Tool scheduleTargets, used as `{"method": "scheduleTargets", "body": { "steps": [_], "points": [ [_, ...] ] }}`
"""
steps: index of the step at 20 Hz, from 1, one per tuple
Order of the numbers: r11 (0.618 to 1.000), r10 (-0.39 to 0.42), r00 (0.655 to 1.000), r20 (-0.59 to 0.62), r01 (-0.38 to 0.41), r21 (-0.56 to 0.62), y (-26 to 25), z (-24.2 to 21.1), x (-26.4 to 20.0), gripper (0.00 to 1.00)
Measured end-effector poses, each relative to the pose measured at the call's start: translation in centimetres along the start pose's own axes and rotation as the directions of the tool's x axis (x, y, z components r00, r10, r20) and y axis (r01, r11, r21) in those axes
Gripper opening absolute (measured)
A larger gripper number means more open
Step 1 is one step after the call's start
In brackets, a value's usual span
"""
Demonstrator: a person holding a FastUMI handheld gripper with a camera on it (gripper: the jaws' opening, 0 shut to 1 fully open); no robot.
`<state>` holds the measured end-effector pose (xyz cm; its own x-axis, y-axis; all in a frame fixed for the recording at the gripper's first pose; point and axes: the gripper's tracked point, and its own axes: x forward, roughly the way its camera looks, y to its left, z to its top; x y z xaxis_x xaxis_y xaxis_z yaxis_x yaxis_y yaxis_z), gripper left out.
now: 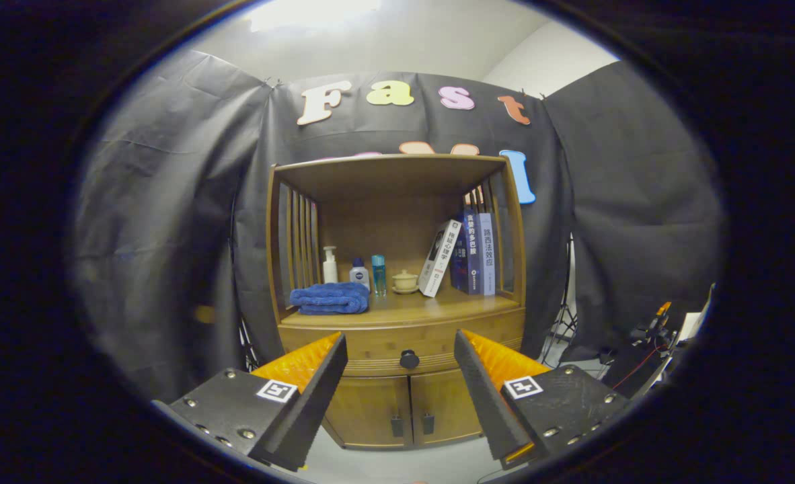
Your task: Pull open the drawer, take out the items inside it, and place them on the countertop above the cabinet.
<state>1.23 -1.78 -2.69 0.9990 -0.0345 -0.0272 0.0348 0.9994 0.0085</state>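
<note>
Gripper view, so basically nothing's done yet imo. The gripper [401, 356] is spread wide, nothing between the fingers, and it hangs well short of the wooden cabinet [397, 403], pointed straight at it.

The drawer [370, 346] is the band right under the countertop [431, 306], and it looks fully shut, front flush w/ the cabinet face as far as I can tell. Its dark round knob [409, 359] sits dead centre, lined up in the gap between the two fingers but far beyond them, no contact. Below that are two small doors, also closed.

Whatever's inside the drawer is hidden, so can't say what or how many items need to come out.

Countertop already has stuff on it: folded blue towel [330, 298] near the front left, a white pump bottle [329, 265] plus a couple of small bottles behind it, a little lidded cup [405, 280] in the middle, and books [468, 254] leaning on the far right. The front right and middle strip looks free, prob the best drop spot.

So what's left = everything: close in on the knob, pinch it, pull the drawer out, then lift items up one at a time.
</note>
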Motion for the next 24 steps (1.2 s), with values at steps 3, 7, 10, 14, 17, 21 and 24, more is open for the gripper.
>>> {"method": "scheduleTargets", "body": {
  "steps": [3,7,10,14,17,21,24],
  "points": [
    [1.000,-0.005,1.000,-0.008,0.005,-0.014,-0.4,-0.9,0.6,0.96],
    [0.999,0.001,1.000,-0.003,-0.001,-0.036,-0.5,-1.9,2.0,0.96],
    [0.999,0.015,1.000,-0.019,-0.016,-0.048,-0.6,-3.8,3.8,0.96],
    [0.998,0.037,0.998,-0.051,-0.040,-0.054,-0.7,-7.0,6.9,0.96],
    [0.997,0.051,0.992,-0.112,-0.058,-0.054,-0.9,-10.2,9.5,0.97],
    [0.997,0.073,0.979,-0.192,-0.079,-0.022,-0.5,-14.4,12.9,0.97],
    [0.996,0.060,0.974,-0.219,-0.072,-0.049,-0.9,-16.5,14.8,0.97]
  ]
}}
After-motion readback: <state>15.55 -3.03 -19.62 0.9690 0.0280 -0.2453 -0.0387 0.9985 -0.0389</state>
